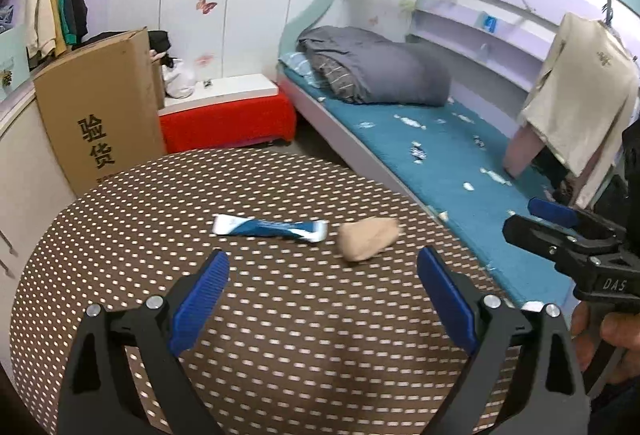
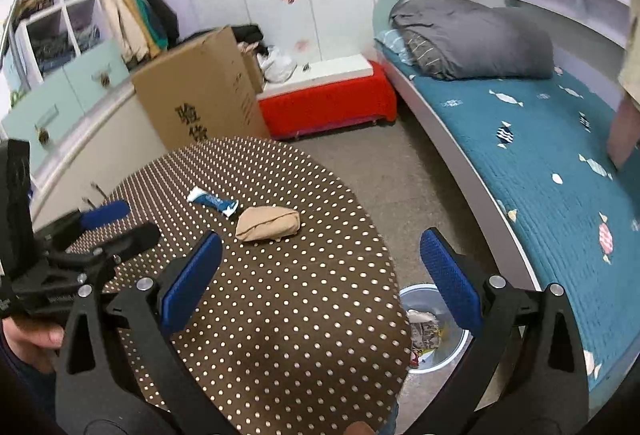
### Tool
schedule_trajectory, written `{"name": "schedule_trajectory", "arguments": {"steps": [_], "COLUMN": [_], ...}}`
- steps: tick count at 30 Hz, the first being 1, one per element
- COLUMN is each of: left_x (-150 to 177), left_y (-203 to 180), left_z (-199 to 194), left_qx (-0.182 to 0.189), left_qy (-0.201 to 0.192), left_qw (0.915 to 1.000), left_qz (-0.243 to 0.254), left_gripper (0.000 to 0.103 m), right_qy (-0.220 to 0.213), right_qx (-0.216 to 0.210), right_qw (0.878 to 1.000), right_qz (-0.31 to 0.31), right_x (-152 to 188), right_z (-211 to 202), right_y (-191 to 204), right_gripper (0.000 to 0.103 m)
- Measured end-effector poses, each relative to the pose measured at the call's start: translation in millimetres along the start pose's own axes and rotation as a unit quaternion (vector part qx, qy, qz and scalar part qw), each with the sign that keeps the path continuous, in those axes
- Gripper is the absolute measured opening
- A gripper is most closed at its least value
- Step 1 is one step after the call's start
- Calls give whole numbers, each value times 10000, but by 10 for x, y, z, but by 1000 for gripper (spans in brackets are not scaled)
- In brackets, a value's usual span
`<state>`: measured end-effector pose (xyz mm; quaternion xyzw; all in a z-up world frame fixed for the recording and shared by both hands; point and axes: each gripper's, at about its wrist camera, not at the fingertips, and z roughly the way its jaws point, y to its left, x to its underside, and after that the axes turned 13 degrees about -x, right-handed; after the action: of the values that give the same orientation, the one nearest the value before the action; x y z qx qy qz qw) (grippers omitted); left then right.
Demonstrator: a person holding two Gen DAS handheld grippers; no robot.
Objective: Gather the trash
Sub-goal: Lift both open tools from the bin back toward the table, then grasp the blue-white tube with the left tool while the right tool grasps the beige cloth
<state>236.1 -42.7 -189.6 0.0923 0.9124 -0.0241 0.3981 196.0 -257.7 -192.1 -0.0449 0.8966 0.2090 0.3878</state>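
A blue and white wrapper (image 1: 270,228) and a crumpled tan paper packet (image 1: 367,238) lie side by side on the brown polka-dot table (image 1: 280,335). My left gripper (image 1: 323,267) is open and empty, just short of both. In the right wrist view the wrapper (image 2: 214,202) and packet (image 2: 267,223) lie ahead of my right gripper (image 2: 320,249), which is open and empty over the table's right edge (image 2: 394,275). A metal trash bin (image 2: 438,331) with trash in it stands on the floor below that edge. The right gripper also shows in the left wrist view (image 1: 536,219).
A bed with a teal cover (image 2: 540,163) runs along the right. A cardboard box (image 1: 96,115) and a red bench (image 1: 228,123) stand beyond the table. Cabinets (image 2: 60,103) line the left wall.
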Motion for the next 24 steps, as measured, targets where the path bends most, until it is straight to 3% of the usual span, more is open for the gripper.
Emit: {"name": "schedule_trajectory", "arguments": {"steps": [6,12,15,21,23,24], "left_x": [-21,-117,-197,-260,-278,-297], "left_y": [174,147,95,22,47,63], "left_z": [336,707,881,1189,1238,1258], "left_qx": [-242,-376,-275,-13,132,278], "left_qy": [144,245,252,392,436,468], "left_qw": [9992,9940,9882,9678,9646,9644], "left_qz": [271,999,1483,2485,2599,2589], "left_gripper": [93,93,93,92,88,79], "right_qy": [300,504,594,742,792,808], "right_qx": [-66,-84,-89,-118,-128,-128], "right_qw": [9995,9987,9982,9971,9967,9965], "right_qz": [-47,-36,-22,-107,-155,-166], "right_x": [13,16,24,11,5,-6], "right_z": [333,529,609,732,772,796], "right_y": [36,-2,-23,6,17,36], "right_gripper": [97,97,97,97,97,97]}}
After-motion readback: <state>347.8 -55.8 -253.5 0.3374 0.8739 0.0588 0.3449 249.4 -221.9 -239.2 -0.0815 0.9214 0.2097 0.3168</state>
